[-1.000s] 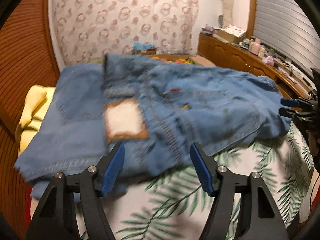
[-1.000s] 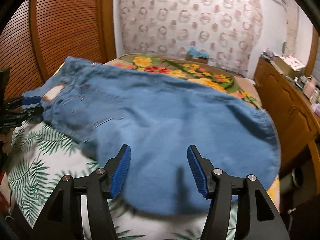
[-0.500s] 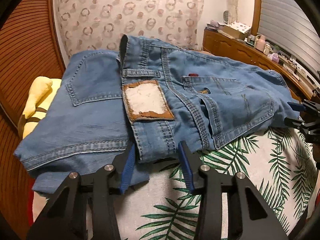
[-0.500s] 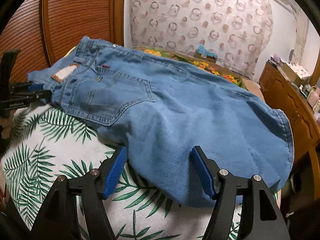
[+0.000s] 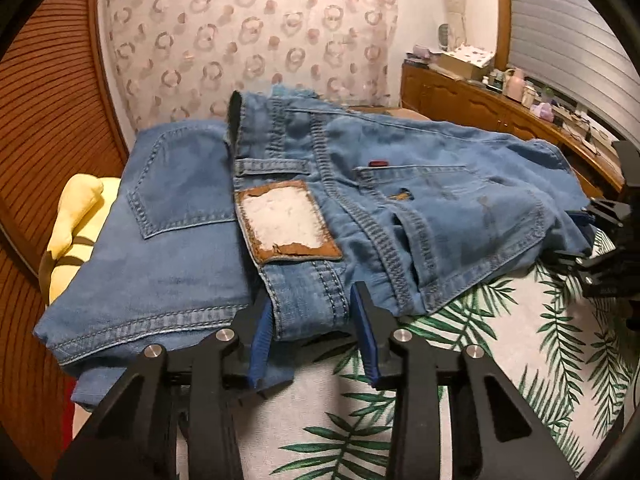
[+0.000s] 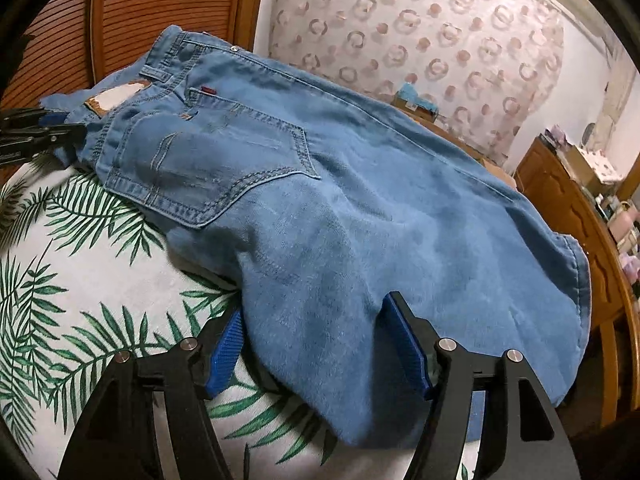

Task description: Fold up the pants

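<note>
Two tongs, one pair of jeans, one bed: entries run from nearest to farthest.

1. My left gripper [image 5: 312,332], at 6 o'clock in the left view. Its jaws are closing around the waistband corner of the jeans [image 5: 360,208]; denim sits between the blue pads [image 5: 262,340], which look to be touching its edges, though I cannot tell how firmly they bite.

2. My right gripper [image 6: 316,344], at 6 o'clock in the right view. Jaws stand apart, a bunched ridge of the trouser leg between them; the pads flank the cloth without clearly pinching it.

3. Leaf-print bedspread [image 5: 500,360], under and in front of the jeans, from 4 to 8 o'clock.

4. Jeans, spread across the bed, back side up: leather patch [image 5: 288,220] near centre, rear pocket [image 6: 224,168] toward 10 o'clock in the right view, leg hem trailing off to 3 o'clock near the bed's edge.

5. Second denim garment [image 5: 168,240], folded, just beside the waistband at 9 o'clock; a yellow cloth [image 5: 72,232] beyond it.

6. Wooden sideboard [image 5: 500,112] at 2 o'clock; patterned curtain [image 5: 260,40] at 12.

Risks, as I judge them: the left jaws may catch only one layer and let the waistband slip on lifting; the right side, unclamped, may lag and skew the fold; the hem could slide off the bed; the neighbouring denim may be snagged along.
</note>
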The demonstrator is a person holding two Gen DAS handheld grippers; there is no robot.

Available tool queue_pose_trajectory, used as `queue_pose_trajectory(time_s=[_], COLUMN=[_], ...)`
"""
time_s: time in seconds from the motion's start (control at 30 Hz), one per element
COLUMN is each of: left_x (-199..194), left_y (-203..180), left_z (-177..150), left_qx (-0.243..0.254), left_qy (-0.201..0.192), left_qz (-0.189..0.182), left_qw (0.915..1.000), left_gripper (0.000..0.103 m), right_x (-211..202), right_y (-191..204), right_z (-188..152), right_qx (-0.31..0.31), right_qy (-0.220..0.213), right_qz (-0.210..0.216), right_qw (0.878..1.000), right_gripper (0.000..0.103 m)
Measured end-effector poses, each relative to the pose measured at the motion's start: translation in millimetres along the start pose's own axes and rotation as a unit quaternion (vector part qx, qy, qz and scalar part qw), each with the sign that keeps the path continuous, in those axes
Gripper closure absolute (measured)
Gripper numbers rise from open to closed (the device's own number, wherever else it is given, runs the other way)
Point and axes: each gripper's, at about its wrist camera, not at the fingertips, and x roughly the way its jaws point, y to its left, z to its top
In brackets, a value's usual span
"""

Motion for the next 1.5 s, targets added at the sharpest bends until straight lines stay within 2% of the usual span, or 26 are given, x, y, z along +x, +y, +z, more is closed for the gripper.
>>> queue_pose_trajectory(time_s=[0.13, 0.3, 0.37, 0.5, 0.57, 0.67, 0.8, 0.93, 1.2, 1.33, 1.5], left_x=[-5.4, 0.5, 6.3, 10.5, 7.1, -7.0, -45.9, -78.3, -120.4, -147.8, -183.4], left_y=[2.4, -1.8, -2.7, 3.7, 4.3, -0.5, -8.0, -5.8, 2.7, 5.3, 14.8], left_z=[4.2, 7.8, 6.6, 3.7, 4.1, 8.8, 20.2, 30.8, 27.3, 10.4, -10.6], left_qx=[-0.006, 0.007, 0.015, 0.001, -0.004, -0.004, -0.002, -0.001, -0.008, -0.019, -0.031], left_qy=[-0.014, 0.005, 0.019, 0.025, 0.017, -0.001, -0.063, -0.092, -0.119, -0.132, -0.146], left_qz=[-0.006, -0.008, 0.009, 0.012, 0.006, 0.000, 0.001, -0.002, 0.005, 0.003, 0.007], left_qw=[0.9999, 0.9999, 0.9997, 0.9996, 0.9998, 1.0000, 0.9980, 0.9957, 0.9928, 0.9911, 0.9888], left_gripper=[0.078, 0.081, 0.081, 0.081, 0.096, 0.099, 0.099, 0.100, 0.100, 0.100, 0.100], right_x=[4.0, 8.4, 9.3, 5.5, 3.4, -2.2, -20.0, -42.9, -95.8, -123.4, -147.6], right_y=[-2.7, -7.7, -7.3, -3.0, -1.6, -3.2, -3.5, 1.0, 18.2, 35.7, 50.3], right_z=[2.3, 2.5, 2.5, 4.6, 5.7, 6.6, 7.6, 8.6, -4.2, -22.4, -43.3], right_qx=[0.007, 0.017, 0.017, 0.011, 0.012, 0.020, 0.025, 0.024, 0.024, 0.012, 0.004], right_qy=[-0.002, -0.003, -0.005, -0.012, -0.014, -0.023, -0.042, -0.061, -0.093, -0.101, -0.103], right_qz=[0.004, 0.012, 0.013, 0.013, 0.015, 0.022, 0.022, 0.016, 0.037, 0.044, 0.074], right_qw=[1.000, 1.000, 1.000, 1.000, 1.000, 0.999, 0.999, 0.998, 0.995, 0.994, 0.992], right_gripper=[0.034, 0.050, 0.060, 0.076, 0.083, 0.088, 0.091, 0.092, 0.092, 0.092, 0.092])
